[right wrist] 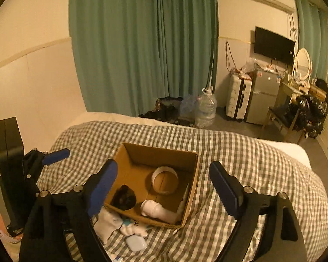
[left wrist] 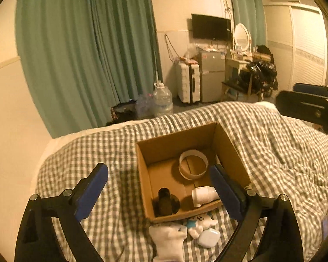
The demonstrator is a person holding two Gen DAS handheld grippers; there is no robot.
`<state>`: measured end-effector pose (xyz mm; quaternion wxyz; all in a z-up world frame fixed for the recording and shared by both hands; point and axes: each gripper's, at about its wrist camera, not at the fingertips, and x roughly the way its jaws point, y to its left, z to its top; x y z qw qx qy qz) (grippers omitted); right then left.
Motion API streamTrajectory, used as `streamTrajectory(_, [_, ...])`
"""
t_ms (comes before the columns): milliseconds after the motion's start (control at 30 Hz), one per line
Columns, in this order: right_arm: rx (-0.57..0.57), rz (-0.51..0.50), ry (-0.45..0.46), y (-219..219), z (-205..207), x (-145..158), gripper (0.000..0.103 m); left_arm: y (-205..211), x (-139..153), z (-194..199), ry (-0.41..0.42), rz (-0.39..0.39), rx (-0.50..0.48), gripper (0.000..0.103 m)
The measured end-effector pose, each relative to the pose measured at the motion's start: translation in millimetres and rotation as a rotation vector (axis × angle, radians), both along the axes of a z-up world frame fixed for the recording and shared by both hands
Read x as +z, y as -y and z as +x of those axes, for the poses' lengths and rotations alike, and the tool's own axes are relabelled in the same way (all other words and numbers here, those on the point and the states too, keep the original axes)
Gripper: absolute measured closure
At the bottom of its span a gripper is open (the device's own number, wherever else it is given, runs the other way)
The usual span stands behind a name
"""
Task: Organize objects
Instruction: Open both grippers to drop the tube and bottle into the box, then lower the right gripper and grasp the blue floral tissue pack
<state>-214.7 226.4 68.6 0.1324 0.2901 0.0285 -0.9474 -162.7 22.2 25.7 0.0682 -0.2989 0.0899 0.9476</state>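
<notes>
Between the blue-padded fingers of the left gripper (left wrist: 159,184), which are spread wide and hold nothing, the near part of an open cardboard box (left wrist: 229,144) is framed. The right gripper (right wrist: 164,185) is likewise held wide apart and empty above the same box, presumably so that either can descend on the next item. Inside the box are seen a tape roll (left wrist: 193,164) at the far right, a white bottle (left wrist: 204,195) lying on its side near the right wall, and a dark object (left wrist: 165,202) at the near left, its kind unclear. Against the near wall, outside the box on the checked quilt (left wrist: 273,152), lie a white sock (left wrist: 168,241), a small plush figure (left wrist: 200,223) and a pale rounded case (left wrist: 208,238), judged not yet sorted.
</notes>
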Motion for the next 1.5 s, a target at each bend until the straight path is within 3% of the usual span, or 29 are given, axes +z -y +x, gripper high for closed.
streamTrajectory(333, [-0.001,0.043,-0.056,15,72,32,0.009,29,38,69,-0.052,-0.006,0.061,0.001])
streamTrajectory(567, [0.017,0.093,-0.046,31,105,20,0.009,52,25,98,-0.035,0.031,0.091,0.000])
streamTrajectory(1167, [0.066,0.117,0.163,70,99,-111,0.009,91,-87,109,0.103,0.020,0.224,0.000])
streamTrajectory(1500, [0.112,0.116,0.407,100,80,-213,0.009,103,-129,98,0.197,-0.001,0.271,0.000])
